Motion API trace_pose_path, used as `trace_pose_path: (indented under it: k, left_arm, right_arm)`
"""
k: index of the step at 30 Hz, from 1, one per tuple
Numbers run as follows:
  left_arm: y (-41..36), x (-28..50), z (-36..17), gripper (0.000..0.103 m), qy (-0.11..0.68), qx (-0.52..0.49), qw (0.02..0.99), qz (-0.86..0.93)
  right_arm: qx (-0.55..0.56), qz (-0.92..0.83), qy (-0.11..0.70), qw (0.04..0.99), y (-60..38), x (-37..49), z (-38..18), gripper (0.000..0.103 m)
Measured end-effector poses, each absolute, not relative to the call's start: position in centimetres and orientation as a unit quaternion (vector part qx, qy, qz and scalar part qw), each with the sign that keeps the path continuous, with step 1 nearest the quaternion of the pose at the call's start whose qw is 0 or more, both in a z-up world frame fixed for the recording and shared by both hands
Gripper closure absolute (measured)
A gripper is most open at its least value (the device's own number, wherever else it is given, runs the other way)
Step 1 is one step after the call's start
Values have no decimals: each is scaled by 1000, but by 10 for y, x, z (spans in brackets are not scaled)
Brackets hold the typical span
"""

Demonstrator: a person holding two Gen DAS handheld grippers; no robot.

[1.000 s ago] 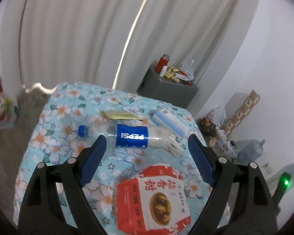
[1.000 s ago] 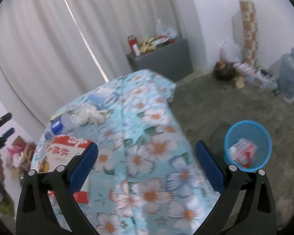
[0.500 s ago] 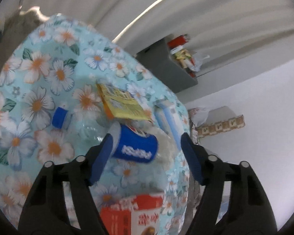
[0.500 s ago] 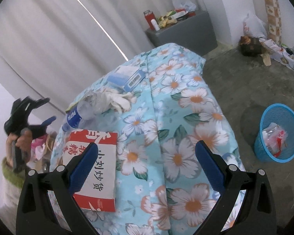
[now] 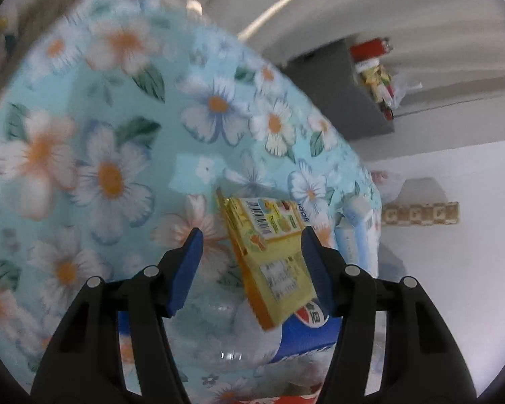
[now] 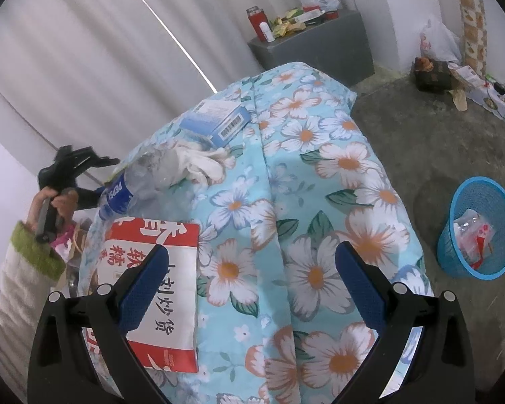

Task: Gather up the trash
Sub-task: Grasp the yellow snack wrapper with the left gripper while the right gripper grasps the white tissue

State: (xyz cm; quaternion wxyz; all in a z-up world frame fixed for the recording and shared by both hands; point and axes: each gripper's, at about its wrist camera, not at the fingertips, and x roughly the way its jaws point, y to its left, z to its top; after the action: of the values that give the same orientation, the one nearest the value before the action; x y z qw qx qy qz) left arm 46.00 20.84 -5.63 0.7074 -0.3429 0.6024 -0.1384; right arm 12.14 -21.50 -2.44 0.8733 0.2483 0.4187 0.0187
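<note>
My left gripper [image 5: 250,245] is open with its fingers on either side of a flat yellow wrapper [image 5: 269,256] that lies on the floral tablecloth [image 5: 111,141], partly over a clear Pepsi bottle [image 5: 286,333]. My right gripper [image 6: 250,279] is open and empty above the tablecloth [image 6: 320,202]. In the right wrist view the Pepsi bottle [image 6: 141,181] lies by a crumpled white cloth [image 6: 205,165], a blue and white box [image 6: 215,121] and a red and white snack box [image 6: 161,289]. The left gripper [image 6: 74,165] shows at the far left there.
A blue mesh bin [image 6: 478,229] with some trash stands on the concrete floor to the right of the table. A grey cabinet [image 6: 323,40] with a red can and clutter stands by the curtain. Bags and boxes [image 6: 437,64] lie along the wall.
My left gripper has moved forward and down over the bottle, so the yellow wrapper now lies between its fingers. My right gripper has drifted slightly nearer the table and stays open.
</note>
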Motion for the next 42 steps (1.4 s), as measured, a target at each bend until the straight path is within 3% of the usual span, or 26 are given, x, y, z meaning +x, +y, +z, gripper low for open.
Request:
trace_pose_path:
  k: [4, 6, 8, 15, 24, 30, 31, 32, 34, 42]
  left_arm:
    - [206, 468, -71, 48, 615, -361, 684, -151]
    - [205, 468, -73, 65, 612, -361, 686, -156]
    - [203, 468, -74, 74, 608, -362, 688, -160]
    - [206, 463, -65, 91, 571, -370, 707, -191]
    - [212, 442, -22, 94, 481, -380, 753, -238]
    - [215, 406, 14, 94, 431, -370, 775, -276]
    - [212, 399, 18, 94, 427, -367, 776, -284]
    - [210, 392, 22, 94, 423, -364, 778, -290]
    - [208, 373, 31, 94, 414, -356, 781, -304]
    - [191, 297, 57, 94, 380, -314, 802, -338]
  right_arm:
    - [248, 15, 424, 871, -215, 125, -28, 7]
    - [249, 13, 426, 870, -215, 127, -30, 7]
    - [252, 13, 428, 868, -217, 130, -31, 7]
    - [313, 64, 417, 851, -225, 164, -32, 8]
    - [457, 102, 445, 764, -242, 248, -74, 43]
    - [414, 92, 480, 768, -216, 292, -91, 61]
    - [401, 93, 482, 773, -211, 296, -91, 69]
    - [392, 95, 486, 775, -207, 298, -90, 83]
    - [383, 102, 490, 776, -200, 298, -90, 98]
    - [356, 127, 461, 803, -193, 244, -57, 100]
